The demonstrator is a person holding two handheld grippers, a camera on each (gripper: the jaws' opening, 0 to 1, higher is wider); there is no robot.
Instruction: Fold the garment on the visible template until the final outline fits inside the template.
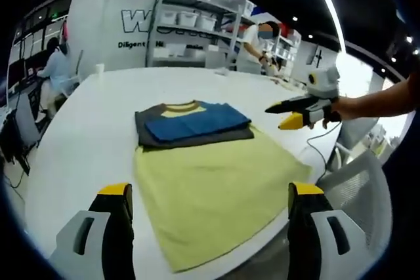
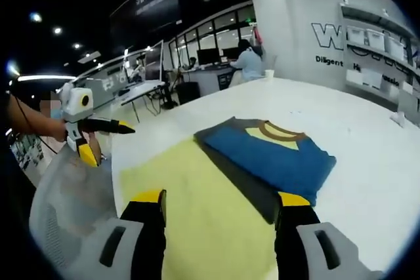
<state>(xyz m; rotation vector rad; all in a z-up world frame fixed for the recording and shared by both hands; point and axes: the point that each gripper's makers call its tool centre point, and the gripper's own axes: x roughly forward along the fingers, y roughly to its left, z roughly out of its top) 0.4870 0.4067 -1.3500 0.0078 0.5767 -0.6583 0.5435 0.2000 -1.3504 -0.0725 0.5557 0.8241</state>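
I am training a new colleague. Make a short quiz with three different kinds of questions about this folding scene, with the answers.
1. True or false: the folded blue-and-grey T-shirt lies on one end of the flat yellow template sheet.
2. What colour is the round table? A) white B) black C) red
3. Fill in: the jaws of the left gripper stand ____.

Key: 1 true; 2 A; 3 open, apart, holding nothing.
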